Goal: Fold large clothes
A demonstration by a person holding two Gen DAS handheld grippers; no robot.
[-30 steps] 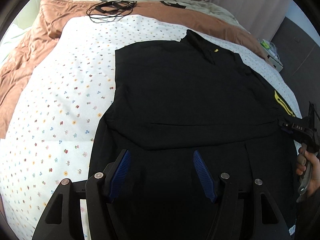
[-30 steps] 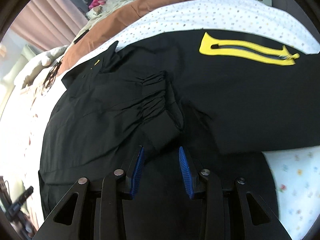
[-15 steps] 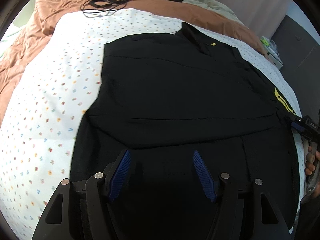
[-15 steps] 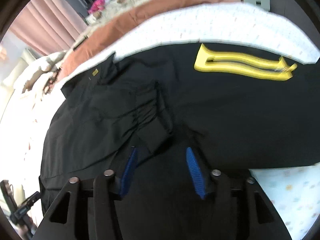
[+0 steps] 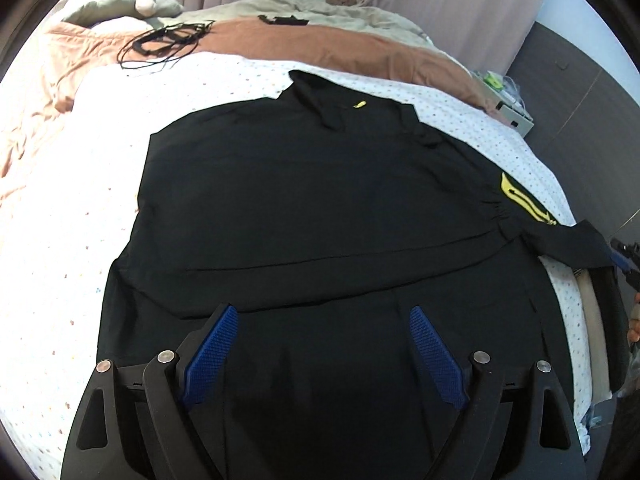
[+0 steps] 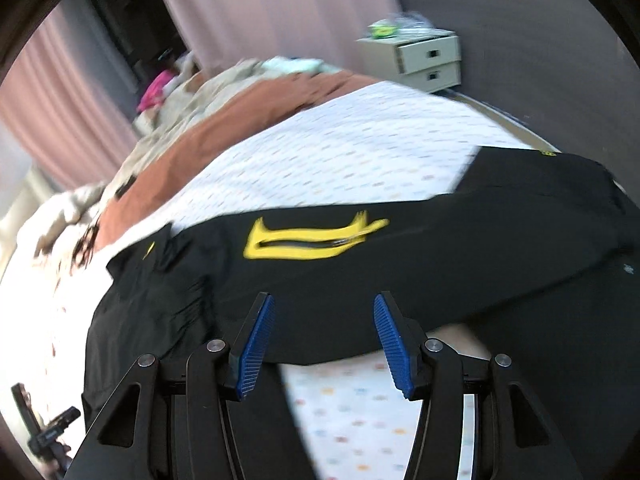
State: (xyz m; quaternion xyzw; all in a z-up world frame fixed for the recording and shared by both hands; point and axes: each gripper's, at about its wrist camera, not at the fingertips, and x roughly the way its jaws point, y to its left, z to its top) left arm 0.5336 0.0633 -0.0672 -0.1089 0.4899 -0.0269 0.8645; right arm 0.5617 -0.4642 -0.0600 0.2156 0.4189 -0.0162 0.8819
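A brown blanket (image 5: 52, 60) lies bunched at the far left of the bed, with a tangle of black cord (image 5: 164, 40) resting on it near a grey pillow (image 5: 116, 6). Next to that, the white dotted sheet (image 5: 68, 208) covers the mattress. The black jacket (image 5: 304, 200) is spread flat on this sheet in the middle of the bed, collar pointing away, one sleeve folded across its body. The left gripper (image 5: 322, 344) hovers over the jacket's near hem with its blue pads wide apart and nothing between them. Farther right, a yellow emblem (image 5: 520, 200) shows on the jacket's other sleeve, which stretches out toward the bed's right edge. Beyond it, at the far corner, stands a small drawer unit (image 5: 512, 114) by the dark wall.

In the right wrist view, which is blurred, the right gripper (image 6: 324, 336) hangs over the lower edge of that emblem sleeve (image 6: 360, 272), pads spread wide and holding nothing. The dotted sheet shows just below the sleeve edge between the fingers. The left gripper's tip appears at the lower left of this view.
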